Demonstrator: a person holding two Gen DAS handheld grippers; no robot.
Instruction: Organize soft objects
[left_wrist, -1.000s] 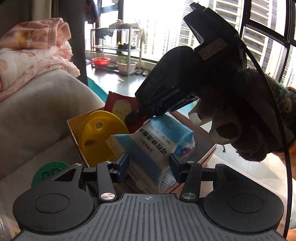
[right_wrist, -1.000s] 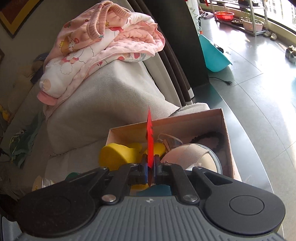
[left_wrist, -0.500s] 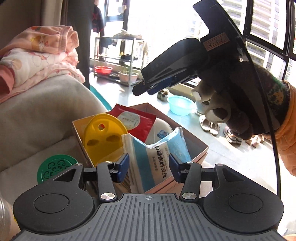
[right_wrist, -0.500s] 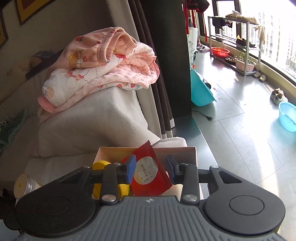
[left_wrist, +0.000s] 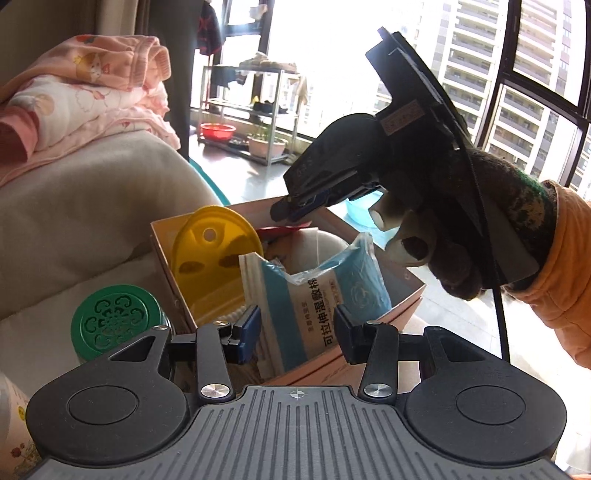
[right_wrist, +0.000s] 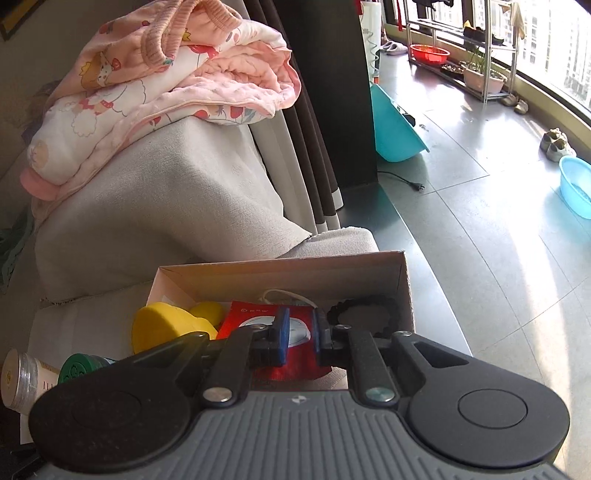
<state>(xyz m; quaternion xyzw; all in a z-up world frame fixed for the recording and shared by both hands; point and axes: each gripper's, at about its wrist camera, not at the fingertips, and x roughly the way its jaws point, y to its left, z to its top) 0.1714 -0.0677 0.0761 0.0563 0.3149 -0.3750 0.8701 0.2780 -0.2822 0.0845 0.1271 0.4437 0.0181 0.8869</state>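
On the left edge of the sofa seat, beside the cardboard box, I see a green-lidded jar and a silver-capped tube lying outside it. Inside the box at its left end stands a yellow plastic piece; next along is the blue-and-white cotton pack, propped upright at the near wall with its torn top gaping. My left tongs are spread wide on either side of that pack and, as far as I can tell, not pressing it. Further right, my right tongs hover above the box, partly parted and holding nothing; the red sachet lies flat in the box under them, with a black scrunchie at the right end. I judge the sachet is stowed and the cotton pack is the step in hand: next I would close the left tongs gently on its middle and settle it down inside, minding the loose torn film. Behind, a pink blanket is heaped on the sofa back, and the tiled floor runs to sunlit windows.
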